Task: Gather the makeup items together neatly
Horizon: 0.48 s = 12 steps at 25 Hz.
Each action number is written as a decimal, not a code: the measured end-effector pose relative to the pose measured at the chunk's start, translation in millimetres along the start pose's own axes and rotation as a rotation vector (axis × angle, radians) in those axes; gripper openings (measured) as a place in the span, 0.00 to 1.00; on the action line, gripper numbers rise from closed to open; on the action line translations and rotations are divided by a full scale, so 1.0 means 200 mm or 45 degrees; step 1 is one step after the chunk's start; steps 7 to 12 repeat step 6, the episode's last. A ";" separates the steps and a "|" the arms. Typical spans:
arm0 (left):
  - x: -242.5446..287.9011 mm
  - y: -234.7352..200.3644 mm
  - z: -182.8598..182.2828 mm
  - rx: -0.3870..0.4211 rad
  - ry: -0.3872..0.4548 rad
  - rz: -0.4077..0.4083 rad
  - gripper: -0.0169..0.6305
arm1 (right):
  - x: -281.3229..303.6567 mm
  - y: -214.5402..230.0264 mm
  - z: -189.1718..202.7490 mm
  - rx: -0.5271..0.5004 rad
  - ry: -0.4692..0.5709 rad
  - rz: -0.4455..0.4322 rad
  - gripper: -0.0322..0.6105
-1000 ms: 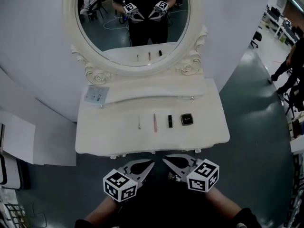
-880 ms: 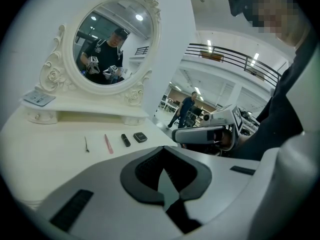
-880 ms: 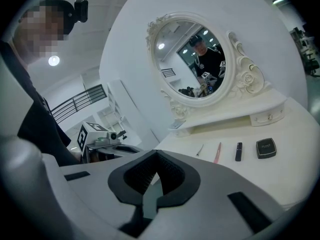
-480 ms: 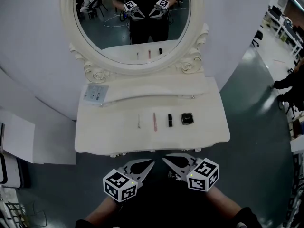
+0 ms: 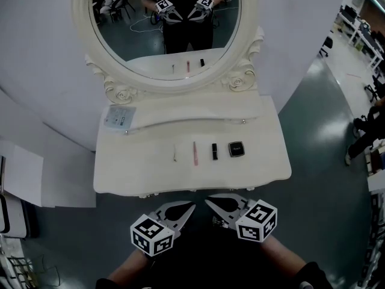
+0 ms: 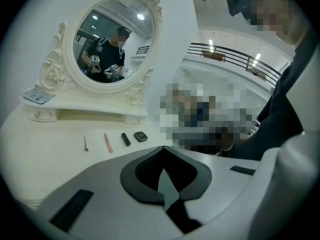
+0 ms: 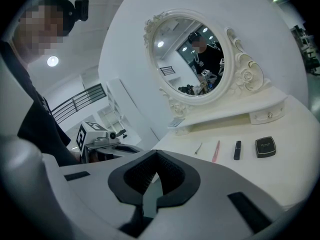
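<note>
Four makeup items lie in a row on the white vanity table (image 5: 120, 173): a thin dark pin (image 5: 175, 152), a pink stick (image 5: 195, 153), a black lipstick (image 5: 214, 152) and a black square compact (image 5: 236, 149). The left gripper view shows the same row: pin (image 6: 85, 143), pink stick (image 6: 107, 142), lipstick (image 6: 125, 139), compact (image 6: 140, 136). So does the right gripper view: pin (image 7: 198, 148), pink stick (image 7: 216, 151), lipstick (image 7: 237, 150), compact (image 7: 265, 146). My left gripper (image 5: 191, 207) and right gripper (image 5: 208, 201) hang side by side in front of the table's near edge, both shut and empty, well short of the items.
An oval mirror (image 5: 162, 29) in an ornate white frame stands at the back and reflects both grippers. A small card (image 5: 120, 118) lies on the raised shelf at the left. A person's legs (image 5: 364, 131) show on the dark floor at the right edge.
The items and both grippers stay where they were. The head view has tipped slightly, and the person at the right edge has walked on.
</note>
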<state>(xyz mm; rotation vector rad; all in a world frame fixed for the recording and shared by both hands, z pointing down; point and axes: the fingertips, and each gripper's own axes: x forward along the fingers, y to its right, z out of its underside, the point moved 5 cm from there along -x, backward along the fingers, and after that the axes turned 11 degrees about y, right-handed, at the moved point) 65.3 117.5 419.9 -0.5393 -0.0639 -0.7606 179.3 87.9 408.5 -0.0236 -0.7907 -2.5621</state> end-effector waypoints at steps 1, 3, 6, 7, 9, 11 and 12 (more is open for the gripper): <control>0.00 0.00 0.00 -0.001 0.000 0.000 0.04 | 0.00 0.00 0.00 0.000 -0.001 0.000 0.10; 0.00 -0.01 0.00 -0.002 -0.002 -0.001 0.04 | 0.01 0.00 0.00 0.000 -0.003 0.000 0.10; 0.00 -0.01 0.00 -0.004 -0.004 -0.001 0.04 | 0.01 0.01 0.00 0.002 -0.006 0.000 0.10; 0.00 -0.01 0.00 -0.004 -0.004 -0.001 0.04 | 0.01 0.01 0.00 0.002 -0.006 0.000 0.10; 0.00 -0.01 0.00 -0.004 -0.004 -0.001 0.04 | 0.01 0.01 0.00 0.002 -0.006 0.000 0.10; 0.00 -0.01 0.00 -0.004 -0.004 -0.001 0.04 | 0.01 0.01 0.00 0.002 -0.006 0.000 0.10; 0.00 -0.01 0.00 -0.004 -0.004 -0.001 0.04 | 0.01 0.01 0.00 0.002 -0.006 0.000 0.10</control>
